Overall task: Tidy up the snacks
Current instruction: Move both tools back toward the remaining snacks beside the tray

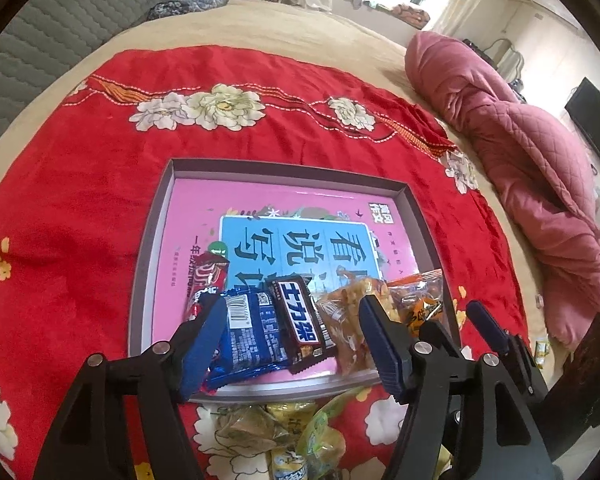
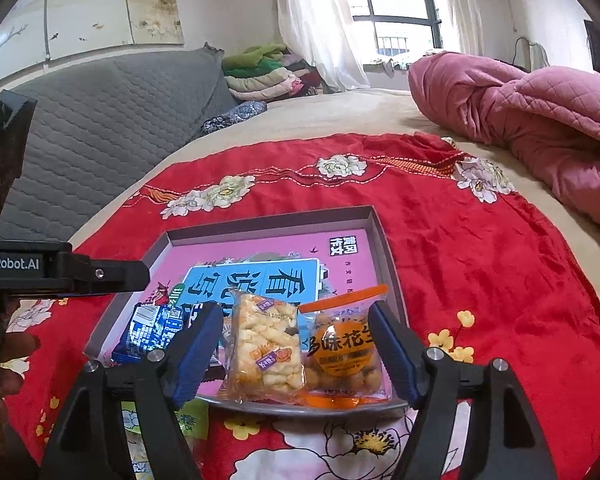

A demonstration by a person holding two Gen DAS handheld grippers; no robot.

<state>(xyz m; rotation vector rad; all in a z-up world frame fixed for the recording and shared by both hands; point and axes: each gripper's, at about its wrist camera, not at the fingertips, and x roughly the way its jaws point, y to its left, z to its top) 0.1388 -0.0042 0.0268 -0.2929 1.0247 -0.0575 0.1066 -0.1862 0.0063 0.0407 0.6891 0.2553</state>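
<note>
Snacks: five packets lie along the near edge of a shallow grey tray (image 1: 142,240), lower centre of both views.
Tray: sits on a red flowered cloth (image 1: 80,168) spread over a bed; a pink book cover with a blue panel (image 1: 300,240) lines its floor.
Red packet (image 1: 206,280): far left of the row in the left wrist view, partly behind the left finger.
Blue packet (image 1: 252,332): beside the red one, barcode facing up, its near end at the tray's front rim.
Dark chocolate bar (image 1: 304,320): lies tilted, overlapping the blue packet's right edge.
Puffed rice cake packet (image 2: 266,344): clear wrapper, right of the chocolate bar.
Orange peanut packet (image 2: 344,356): touching the rice cake packet, at the tray's lower right corner.
Loose snacks (image 1: 284,436): yellow and green wrappers on the cloth just below the tray's front rim.
Left gripper (image 1: 294,340): jaws spread wide, hanging over the blue packet and chocolate bar, pads clear of both.
Right gripper (image 2: 296,354): jaws spread wide on either side of the rice cake and peanut packets, not pressing them.
Background: pink quilt (image 2: 540,120) at upper right, grey padded headboard (image 2: 112,120) at left, window behind.
</note>
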